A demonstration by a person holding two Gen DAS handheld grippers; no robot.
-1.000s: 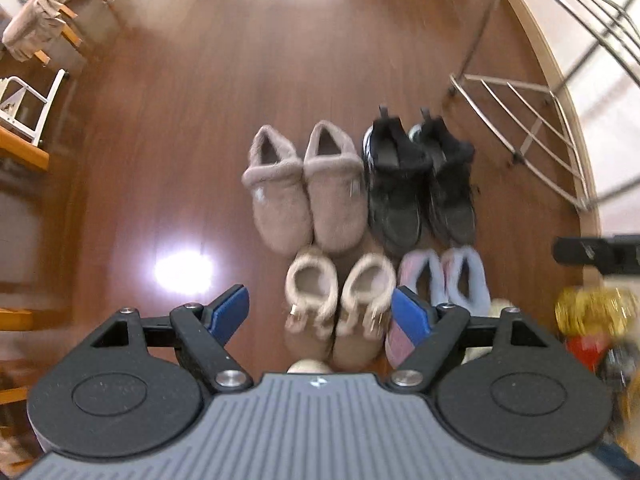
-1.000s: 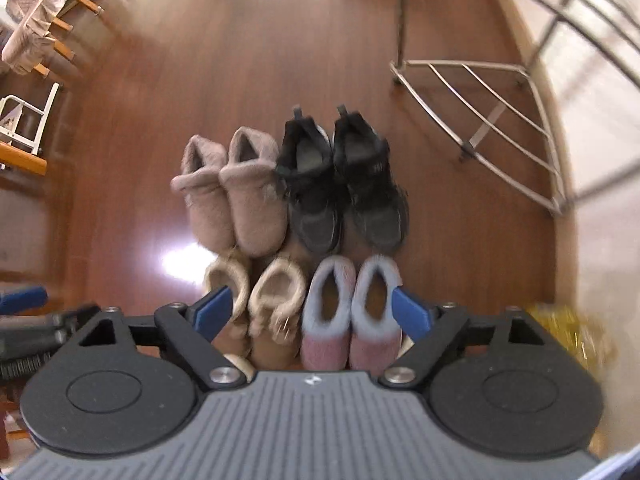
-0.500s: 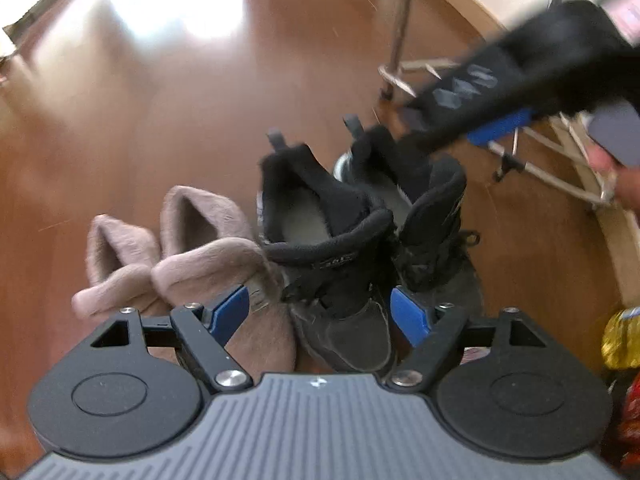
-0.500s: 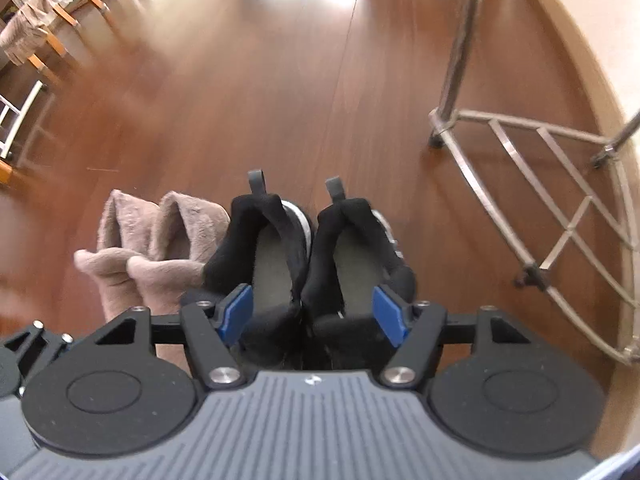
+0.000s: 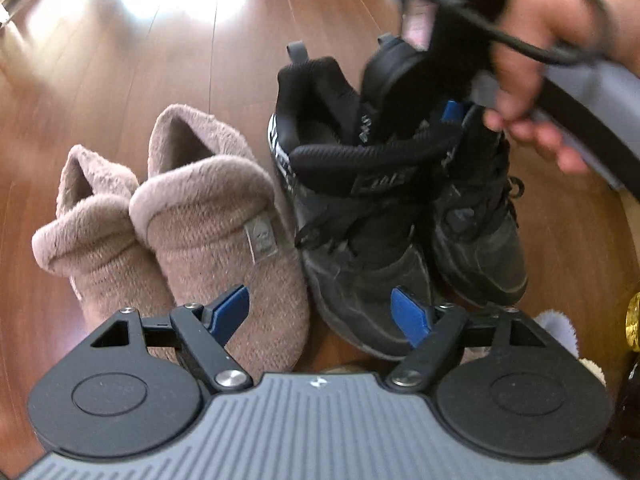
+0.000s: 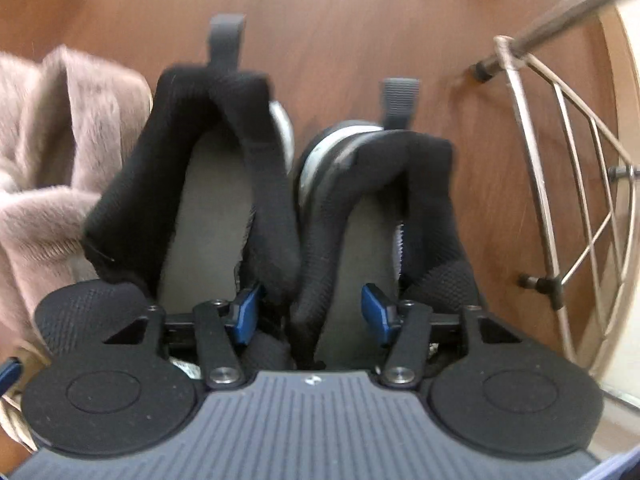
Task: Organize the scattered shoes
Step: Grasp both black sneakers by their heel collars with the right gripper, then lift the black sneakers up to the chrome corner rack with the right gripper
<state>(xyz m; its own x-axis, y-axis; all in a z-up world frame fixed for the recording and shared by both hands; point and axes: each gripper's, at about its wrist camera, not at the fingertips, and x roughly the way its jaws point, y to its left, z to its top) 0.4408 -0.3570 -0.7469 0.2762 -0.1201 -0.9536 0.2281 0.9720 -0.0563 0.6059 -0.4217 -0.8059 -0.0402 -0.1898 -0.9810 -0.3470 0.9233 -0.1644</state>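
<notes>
**Both grippers low over the black sneakers**

In the right wrist view, the right gripper (image 6: 308, 312) sits at the lower middle of the frame with its blue fingers apart, one finger (image 6: 246, 312) inside the opening of the left-hand black sneaker (image 6: 208, 184) and the other over the opening of the right-hand black sneaker (image 6: 384, 208). The two inner collars of the shoes stand between the fingers; the picture does not show whether either pad presses on them. Both sneakers stand upright side by side on the wooden floor (image 6: 340, 20), heel loops pointing to the top of the frame. A pinkish fuzzy slipper (image 6: 60, 140) lies just beside them at the left edge. A metal rack (image 6: 560, 160) stands on the floor at the right edge.

In the left wrist view, the left gripper (image 5: 320, 312) is at the lower middle, fingers wide apart and holding nothing. Its left finger hangs over the toe of the nearer of two pinkish slippers (image 5: 224, 232), its right finger over the toe of a black sneaker (image 5: 360, 272). The slipper pair stands touching at centre left; the sneaker pair stands just beside it at centre right. At the upper right the person's hand (image 5: 536, 60) holds the other tool, which reaches down into the sneakers' openings. A bit of grey fuzzy footwear (image 5: 556, 328) shows at the lower right.
</notes>
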